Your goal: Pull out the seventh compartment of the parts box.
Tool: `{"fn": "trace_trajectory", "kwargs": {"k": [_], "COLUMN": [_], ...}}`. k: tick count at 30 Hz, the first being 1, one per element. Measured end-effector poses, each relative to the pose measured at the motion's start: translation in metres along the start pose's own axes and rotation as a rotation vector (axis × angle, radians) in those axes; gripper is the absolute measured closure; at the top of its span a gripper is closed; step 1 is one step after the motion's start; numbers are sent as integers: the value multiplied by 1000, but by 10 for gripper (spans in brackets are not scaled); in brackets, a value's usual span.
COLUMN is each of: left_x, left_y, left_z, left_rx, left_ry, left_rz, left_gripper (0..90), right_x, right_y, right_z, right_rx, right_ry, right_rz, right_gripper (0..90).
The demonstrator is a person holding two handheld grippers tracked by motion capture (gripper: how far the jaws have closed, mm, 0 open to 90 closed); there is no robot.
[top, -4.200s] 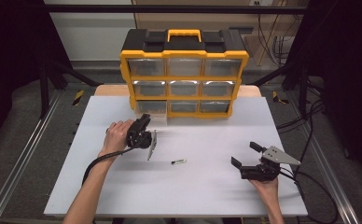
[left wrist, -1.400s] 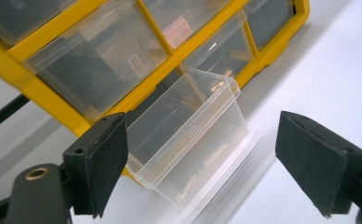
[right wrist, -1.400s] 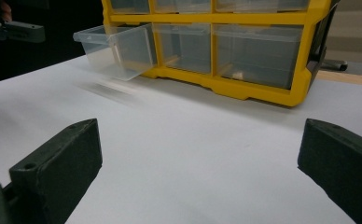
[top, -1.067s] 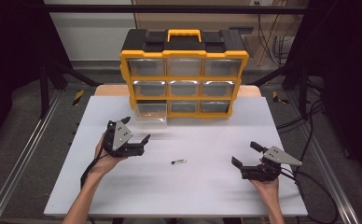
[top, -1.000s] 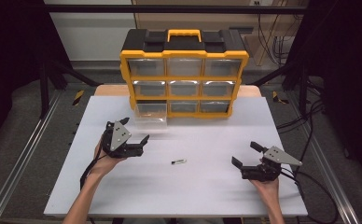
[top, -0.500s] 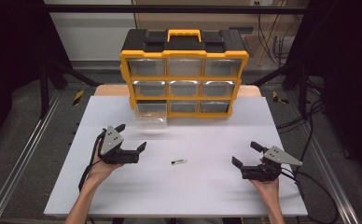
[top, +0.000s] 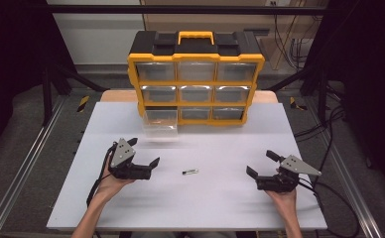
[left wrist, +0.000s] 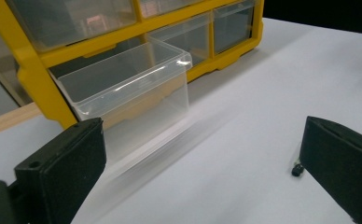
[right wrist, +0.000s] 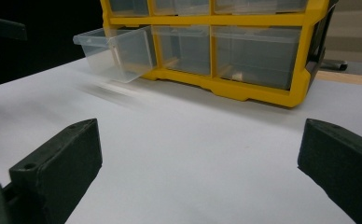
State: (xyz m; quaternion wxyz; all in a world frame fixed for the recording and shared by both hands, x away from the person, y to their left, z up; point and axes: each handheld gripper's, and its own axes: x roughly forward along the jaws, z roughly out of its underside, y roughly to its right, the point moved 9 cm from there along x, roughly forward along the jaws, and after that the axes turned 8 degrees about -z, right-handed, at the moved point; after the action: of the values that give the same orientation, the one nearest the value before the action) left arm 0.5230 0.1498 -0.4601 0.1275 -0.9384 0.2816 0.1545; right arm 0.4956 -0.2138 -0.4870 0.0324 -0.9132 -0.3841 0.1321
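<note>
A yellow-and-black drawer cabinet (top: 196, 82) stands at the back of the white table (top: 220, 208). Its bottom-left clear drawer (top: 160, 120) (left wrist: 128, 81) (right wrist: 116, 49) is pulled out and looks empty. A small dark screw-like piece (top: 190, 171) (left wrist: 297, 169) lies on the table between my two hands. My left gripper (top: 143, 152) (left wrist: 202, 154) rests left of it, open; its jaws have just been opening and nothing is between them. My right gripper (top: 263, 163) (right wrist: 200, 149) rests at the right, open and empty, pointing toward the cabinet.
The cabinet's other drawers are pushed in. Cables trail from both grippers toward the near edge. Metal rails run along both sides of the table, and a wooden board edge (top: 116, 95) shows behind the white surface.
My left gripper has drawn back from the open drawer toward the near edge and its jaws stand a little wider. The right gripper and the small piece have not moved.
</note>
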Motion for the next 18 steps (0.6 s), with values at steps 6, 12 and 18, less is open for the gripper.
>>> {"fn": "trace_trajectory", "kwargs": {"k": [6, 12, 18], "left_x": [5, 10, 15], "left_y": [10, 23, 31], "left_z": [3, 4, 5], "left_rx": [17, 33, 10], "left_ry": [-17, -21, -39], "left_rz": [25, 61, 83], "left_gripper": [1, 0, 3], "right_x": [0, 0, 0], "right_y": [0, 1, 0], "right_z": [-1, 0, 1], "right_rx": [-4, -6, -3], "right_ry": [3, 1, -4], "right_rz": [0, 0, 0], "right_gripper": [5, 5, 4]}}
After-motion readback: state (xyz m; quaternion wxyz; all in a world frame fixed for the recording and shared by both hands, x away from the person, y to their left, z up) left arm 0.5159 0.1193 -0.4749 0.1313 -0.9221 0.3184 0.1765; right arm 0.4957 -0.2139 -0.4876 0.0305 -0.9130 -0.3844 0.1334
